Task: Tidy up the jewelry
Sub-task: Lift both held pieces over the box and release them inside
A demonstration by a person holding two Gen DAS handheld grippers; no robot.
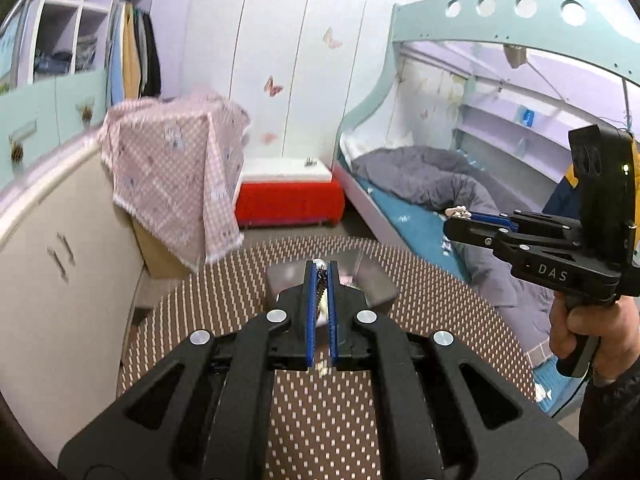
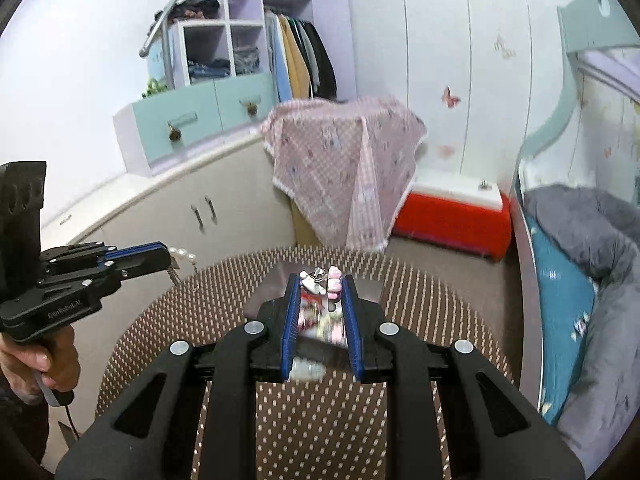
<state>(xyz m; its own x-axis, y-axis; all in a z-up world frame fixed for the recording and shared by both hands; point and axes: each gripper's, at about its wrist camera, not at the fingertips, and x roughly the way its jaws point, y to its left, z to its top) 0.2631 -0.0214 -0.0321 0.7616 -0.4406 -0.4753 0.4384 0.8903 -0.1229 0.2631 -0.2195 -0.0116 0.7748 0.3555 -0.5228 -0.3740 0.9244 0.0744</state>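
White butterfly-stickered wardrobe, teal bunk bed (grey duvet).

Tray mostly hidden behind left hand-held gripper; contents blurred.

My left gripper: black body, blue fingers; same on right gripper. Worktop brown with pale dot pattern. Grey tray at its 12 o'clock. Pearl bracelet white; charm pink and white. Cloth at 10 o'clock pink check; red box; bed frame teal, blanket grey.
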